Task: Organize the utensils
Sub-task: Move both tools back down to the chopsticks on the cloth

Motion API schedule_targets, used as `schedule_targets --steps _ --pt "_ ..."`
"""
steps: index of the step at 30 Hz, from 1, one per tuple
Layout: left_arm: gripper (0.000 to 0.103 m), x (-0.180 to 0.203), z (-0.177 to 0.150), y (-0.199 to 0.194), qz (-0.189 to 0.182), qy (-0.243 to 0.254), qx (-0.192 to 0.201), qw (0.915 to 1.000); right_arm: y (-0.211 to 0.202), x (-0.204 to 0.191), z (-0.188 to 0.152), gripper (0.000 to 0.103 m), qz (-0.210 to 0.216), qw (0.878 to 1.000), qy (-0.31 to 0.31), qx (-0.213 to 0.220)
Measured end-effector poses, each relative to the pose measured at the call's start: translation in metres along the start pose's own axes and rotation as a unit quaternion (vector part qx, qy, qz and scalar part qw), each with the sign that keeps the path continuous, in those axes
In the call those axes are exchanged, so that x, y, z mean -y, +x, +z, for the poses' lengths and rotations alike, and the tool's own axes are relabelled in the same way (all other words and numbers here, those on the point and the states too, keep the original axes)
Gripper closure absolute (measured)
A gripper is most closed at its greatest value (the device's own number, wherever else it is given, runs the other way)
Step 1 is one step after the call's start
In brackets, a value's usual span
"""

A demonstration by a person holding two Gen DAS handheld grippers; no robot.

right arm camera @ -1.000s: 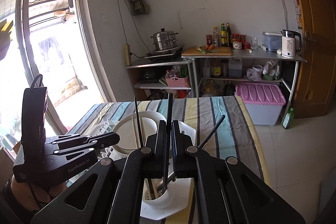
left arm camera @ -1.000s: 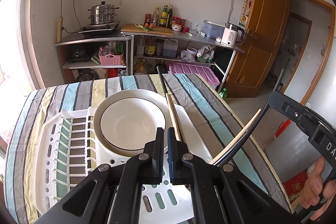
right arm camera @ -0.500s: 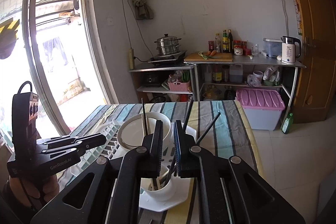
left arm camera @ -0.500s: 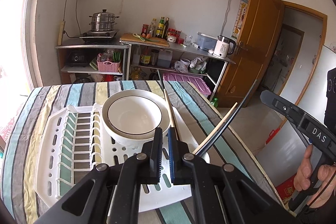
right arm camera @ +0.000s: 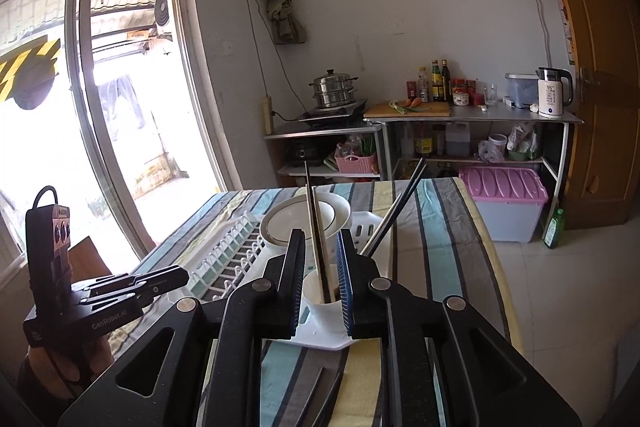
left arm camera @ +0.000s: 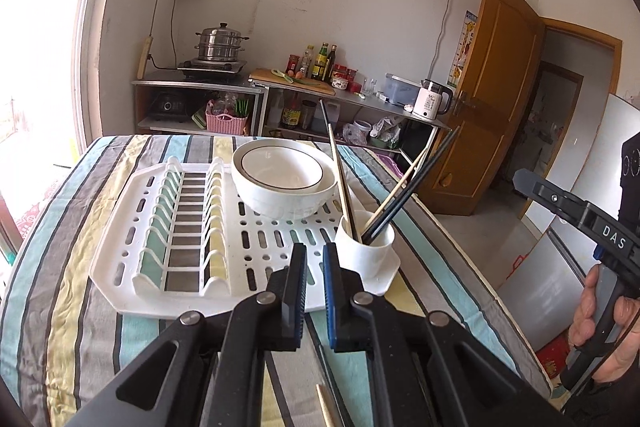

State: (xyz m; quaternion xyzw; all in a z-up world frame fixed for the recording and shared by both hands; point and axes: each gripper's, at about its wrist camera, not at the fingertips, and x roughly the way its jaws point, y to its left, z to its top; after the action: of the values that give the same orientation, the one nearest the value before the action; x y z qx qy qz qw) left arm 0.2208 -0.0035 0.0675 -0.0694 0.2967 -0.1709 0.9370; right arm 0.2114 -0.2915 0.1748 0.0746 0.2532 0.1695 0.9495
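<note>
A white utensil cup [left arm camera: 364, 249] stands on the near right corner of a white dish rack [left arm camera: 224, 227]. Several chopsticks [left arm camera: 404, 183], light wood and black, lean in it. It also shows in the right wrist view [right arm camera: 324, 303]. My left gripper [left arm camera: 315, 259] is slightly open and empty, just in front of the rack. My right gripper [right arm camera: 318, 259] is open and empty, behind the cup, with chopsticks [right arm camera: 316, 227] showing between its fingers. More chopsticks lie on the cloth beneath the left gripper [left arm camera: 326, 407] and the right gripper [right arm camera: 320, 395].
A white bowl [left arm camera: 284, 179] with a dark rim sits on the rack's far side. The table has a striped cloth [left arm camera: 72, 267]. Its right edge drops to the floor. Shelves with a steamer pot [left arm camera: 220, 43] and bottles stand at the back wall.
Both grippers have pulled back and up from the rack. The right gripper has opened and let go of the black chopstick, which now stands in the cup.
</note>
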Motion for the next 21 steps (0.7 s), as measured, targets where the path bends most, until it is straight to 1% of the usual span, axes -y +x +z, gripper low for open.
schedule_targets --steps 6,10,13,18,21 --pt "0.095 0.003 -0.046 -0.032 0.026 0.011 -0.002 0.9996 -0.021 -0.009 -0.039 0.086 0.001 1.000 -0.007 -0.023" --pt "0.089 0.005 -0.072 -0.046 0.028 0.010 -0.012 0.9995 -0.031 -0.010 -0.066 0.086 -0.001 0.999 -0.001 -0.039" --pt "0.087 0.008 -0.088 -0.052 0.030 0.011 -0.018 0.9993 -0.035 -0.010 -0.084 0.086 -0.001 0.999 0.007 -0.054" --pt "0.079 0.014 -0.109 -0.059 0.029 0.016 -0.033 0.9989 -0.041 -0.009 -0.111 0.086 0.000 0.997 0.021 -0.076" --pt "0.075 0.018 -0.118 -0.057 0.027 0.019 -0.042 0.9986 -0.041 -0.008 -0.121 0.086 0.003 0.996 0.028 -0.088"
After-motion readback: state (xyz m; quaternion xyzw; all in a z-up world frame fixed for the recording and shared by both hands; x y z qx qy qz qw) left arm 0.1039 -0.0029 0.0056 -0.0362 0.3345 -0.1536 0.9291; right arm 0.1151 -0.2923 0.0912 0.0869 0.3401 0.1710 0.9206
